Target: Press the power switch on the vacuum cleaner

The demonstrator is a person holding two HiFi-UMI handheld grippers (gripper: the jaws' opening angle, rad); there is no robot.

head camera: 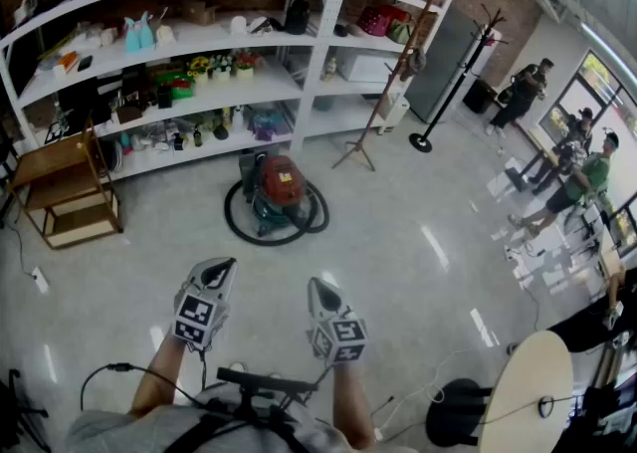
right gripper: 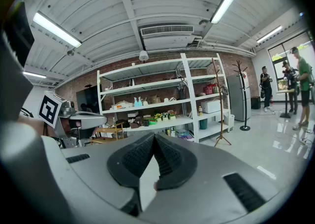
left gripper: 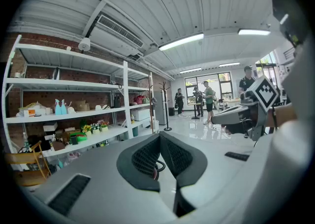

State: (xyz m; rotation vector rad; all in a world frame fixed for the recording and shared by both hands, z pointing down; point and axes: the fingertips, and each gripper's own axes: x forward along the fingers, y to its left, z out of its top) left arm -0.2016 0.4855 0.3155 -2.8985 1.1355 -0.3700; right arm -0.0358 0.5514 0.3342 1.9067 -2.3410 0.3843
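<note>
The vacuum cleaner (head camera: pixel 276 192), red and dark green with a black hose coiled round it, sits on the floor in front of the shelves in the head view. Both grippers are held well short of it, close to the person's body. My left gripper (head camera: pixel 225 266) and my right gripper (head camera: pixel 317 286) both have their tips together and hold nothing. In the left gripper view the jaws (left gripper: pixel 159 136) meet at the tips, and a bit of the vacuum's hose shows through the gap below. In the right gripper view the jaws (right gripper: pixel 153 136) also meet.
White shelves (head camera: pixel 239 93) full of small items line the brick wall. A wooden stool (head camera: pixel 62 192) stands at left, a wooden tripod (head camera: pixel 360 152) and a black coat stand (head camera: pixel 448 93) at right. Several people (head camera: pixel 577 177) stand far right. A round table (head camera: pixel 532 391) is near right.
</note>
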